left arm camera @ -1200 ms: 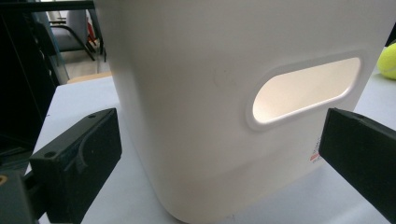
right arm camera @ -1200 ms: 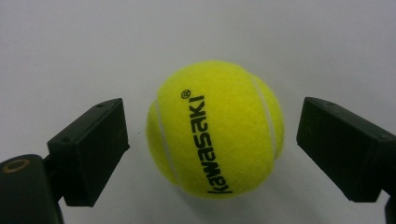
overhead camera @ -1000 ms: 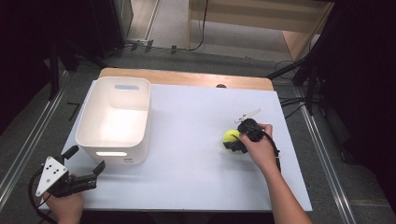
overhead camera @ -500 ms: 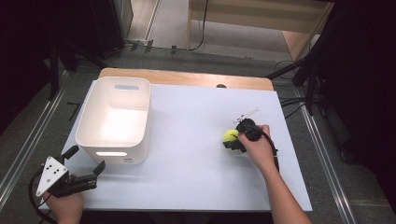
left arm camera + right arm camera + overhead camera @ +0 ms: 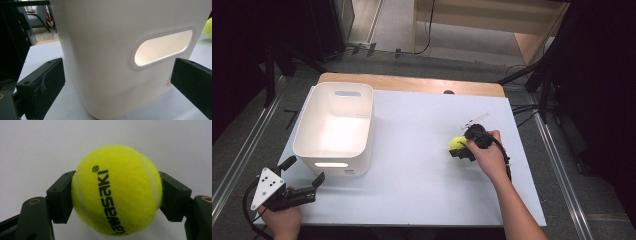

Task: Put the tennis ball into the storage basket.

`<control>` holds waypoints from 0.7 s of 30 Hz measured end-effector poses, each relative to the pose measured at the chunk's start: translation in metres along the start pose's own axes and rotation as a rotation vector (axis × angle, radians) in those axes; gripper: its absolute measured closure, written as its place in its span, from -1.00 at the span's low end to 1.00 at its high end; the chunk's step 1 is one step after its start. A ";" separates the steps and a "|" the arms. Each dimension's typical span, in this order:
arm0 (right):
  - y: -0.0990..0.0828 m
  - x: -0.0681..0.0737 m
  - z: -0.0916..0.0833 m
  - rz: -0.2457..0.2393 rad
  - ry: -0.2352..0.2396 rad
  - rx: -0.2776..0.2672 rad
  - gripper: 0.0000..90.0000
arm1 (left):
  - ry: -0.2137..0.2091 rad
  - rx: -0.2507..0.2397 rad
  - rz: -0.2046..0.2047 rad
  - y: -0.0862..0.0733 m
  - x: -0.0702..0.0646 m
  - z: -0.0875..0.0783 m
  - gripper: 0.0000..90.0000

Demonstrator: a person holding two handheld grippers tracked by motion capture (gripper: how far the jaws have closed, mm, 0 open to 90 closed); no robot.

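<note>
Nothing has visibly shifted. Our right gripper (image 5: 117, 195) clamps the tennis ball (image 5: 117, 189) near the tabletop's right edge, probably grasped for the white bin (image 5: 335, 127); our left gripper (image 5: 302, 176) waits released.

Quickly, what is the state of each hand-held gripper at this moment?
Left hand-held gripper: open, holding nothing, jaws apart in front of the white plastic bin.
Right hand-held gripper: closed on the yellow felt tennis ball.
</note>
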State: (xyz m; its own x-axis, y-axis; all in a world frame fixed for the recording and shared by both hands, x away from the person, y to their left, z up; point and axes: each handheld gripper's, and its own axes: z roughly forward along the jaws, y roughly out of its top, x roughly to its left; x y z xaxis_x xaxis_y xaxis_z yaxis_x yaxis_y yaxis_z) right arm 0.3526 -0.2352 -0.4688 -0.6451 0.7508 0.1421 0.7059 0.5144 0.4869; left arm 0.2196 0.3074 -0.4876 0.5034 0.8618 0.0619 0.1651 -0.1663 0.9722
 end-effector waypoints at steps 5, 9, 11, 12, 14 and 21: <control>0.005 0.003 -0.004 -0.017 0.013 -0.006 -0.48 | 0.002 0.003 0.000 0.000 0.000 0.000 -1.00; 0.010 0.007 -0.006 -0.021 0.025 -0.010 -0.48 | 0.003 0.004 0.001 0.000 0.000 0.000 -1.00; 0.013 0.008 -0.007 -0.034 0.031 -0.012 -0.48 | 0.001 0.000 -0.003 0.000 0.000 -0.001 -1.00; 0.015 0.009 -0.007 -0.031 0.038 -0.012 -0.48 | 0.001 0.000 -0.004 0.000 0.000 -0.001 -1.00; 0.018 0.011 -0.008 -0.040 0.040 -0.008 -0.48 | 0.000 -0.001 -0.005 0.000 0.000 -0.001 -1.00; 0.030 0.019 -0.012 -0.075 0.061 -0.002 -0.48 | -0.001 0.001 -0.004 0.000 0.000 -0.001 -1.00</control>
State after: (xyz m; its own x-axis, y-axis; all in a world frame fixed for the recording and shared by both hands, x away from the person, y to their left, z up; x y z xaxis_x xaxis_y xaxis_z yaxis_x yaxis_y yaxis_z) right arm 0.3581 -0.2103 -0.4416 -0.7130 0.6832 0.1575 0.6541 0.5673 0.5003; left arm 0.2190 0.3080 -0.4876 0.5039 0.8618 0.0575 0.1677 -0.1630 0.9723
